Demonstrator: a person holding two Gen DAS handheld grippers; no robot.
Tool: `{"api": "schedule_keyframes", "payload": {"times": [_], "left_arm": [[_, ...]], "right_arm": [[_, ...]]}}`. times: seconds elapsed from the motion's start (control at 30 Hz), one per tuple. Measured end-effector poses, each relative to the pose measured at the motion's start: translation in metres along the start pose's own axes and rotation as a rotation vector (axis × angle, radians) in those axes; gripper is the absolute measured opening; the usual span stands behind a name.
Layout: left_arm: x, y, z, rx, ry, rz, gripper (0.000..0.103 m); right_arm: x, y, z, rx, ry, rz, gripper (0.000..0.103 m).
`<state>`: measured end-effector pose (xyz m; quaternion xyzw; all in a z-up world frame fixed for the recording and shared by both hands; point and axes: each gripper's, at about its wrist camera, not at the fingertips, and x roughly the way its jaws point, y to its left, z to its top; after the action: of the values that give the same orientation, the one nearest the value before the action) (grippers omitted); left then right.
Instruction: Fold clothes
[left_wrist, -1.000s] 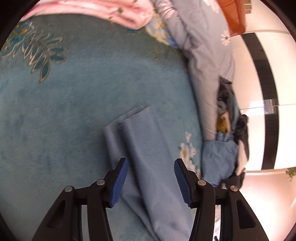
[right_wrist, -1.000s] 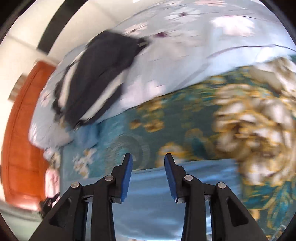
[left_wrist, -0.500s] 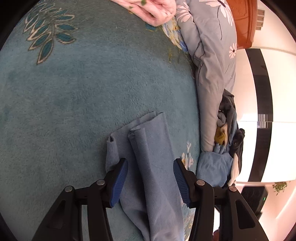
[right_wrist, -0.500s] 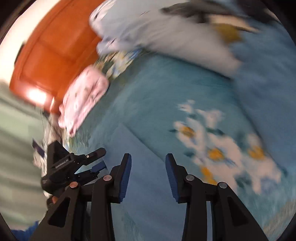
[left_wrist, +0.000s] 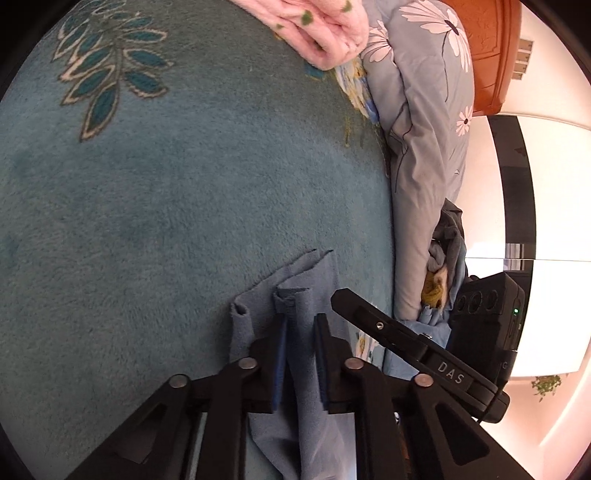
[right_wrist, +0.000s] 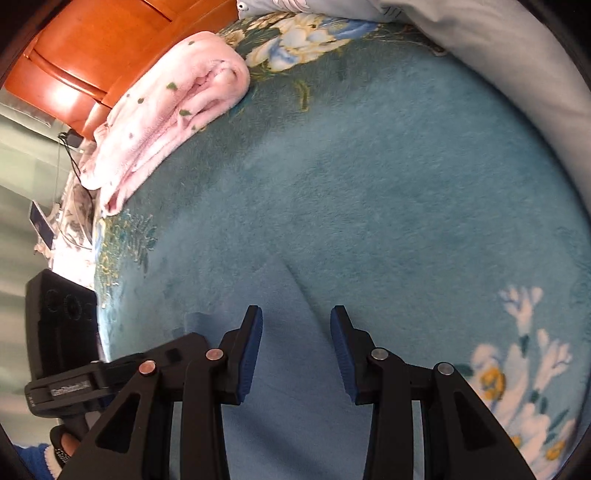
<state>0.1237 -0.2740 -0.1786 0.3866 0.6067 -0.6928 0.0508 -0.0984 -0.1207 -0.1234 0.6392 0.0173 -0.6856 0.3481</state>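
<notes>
A light blue garment (left_wrist: 303, 369) lies folded into a long strip on the teal floral blanket (left_wrist: 184, 184). My left gripper (left_wrist: 300, 325) is shut on a raised fold of it near its far end. In the right wrist view the same garment (right_wrist: 291, 369) lies flat under my right gripper (right_wrist: 295, 321), which is open just above it, fingers on either side of a crease. The right gripper's body (left_wrist: 406, 347) shows beside the left one, and the left gripper's body (right_wrist: 92, 380) shows at the right view's lower left.
A rolled pink fleece (right_wrist: 166, 110) lies at the blanket's far side by an orange wooden headboard (right_wrist: 92, 48). A grey floral duvet (left_wrist: 424, 147) runs along the edge, with a pile of dark clothes (left_wrist: 447, 258) behind it.
My left gripper has closed on the garment's raised fold. My right gripper has swung round from the duvet side and come down next to the left one, over the garment.
</notes>
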Motion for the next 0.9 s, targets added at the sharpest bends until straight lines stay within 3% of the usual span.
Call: {"api": "schedule_keyframes", "payload": {"times": [0.03, 0.1, 0.2, 0.33, 0.43, 0.57, 0.73, 0.9], "left_arm": [[0.000, 0.000, 0.000, 0.006, -0.001, 0.005, 0.006], [-0.001, -0.002, -0.001, 0.019, -0.005, 0.013, 0.004], [-0.008, -0.011, -0.004, 0.055, -0.024, 0.000, 0.003], [-0.030, -0.023, -0.012, 0.100, -0.074, -0.006, 0.003], [-0.036, -0.020, -0.015, 0.097, -0.092, 0.052, 0.003], [-0.024, -0.008, -0.011, 0.063, -0.069, 0.146, 0.003], [-0.010, -0.012, -0.009, 0.107, -0.068, 0.235, 0.003], [-0.014, -0.010, -0.006, 0.089, -0.068, 0.218, 0.005]], "right_arm": [[-0.001, 0.001, -0.001, -0.002, -0.005, -0.010, 0.034], [-0.005, 0.004, -0.003, -0.011, -0.021, -0.014, 0.007], [-0.019, 0.010, -0.005, -0.032, -0.058, 0.007, 0.003], [-0.037, 0.018, -0.007, -0.059, -0.106, 0.036, 0.003], [-0.051, 0.023, -0.009, -0.080, -0.143, 0.057, 0.003], [-0.020, 0.029, -0.004, -0.091, -0.070, 0.014, 0.002], [-0.007, 0.026, -0.001, -0.087, -0.040, -0.034, 0.002], [0.006, 0.024, 0.002, -0.082, -0.010, -0.081, 0.003]]}}
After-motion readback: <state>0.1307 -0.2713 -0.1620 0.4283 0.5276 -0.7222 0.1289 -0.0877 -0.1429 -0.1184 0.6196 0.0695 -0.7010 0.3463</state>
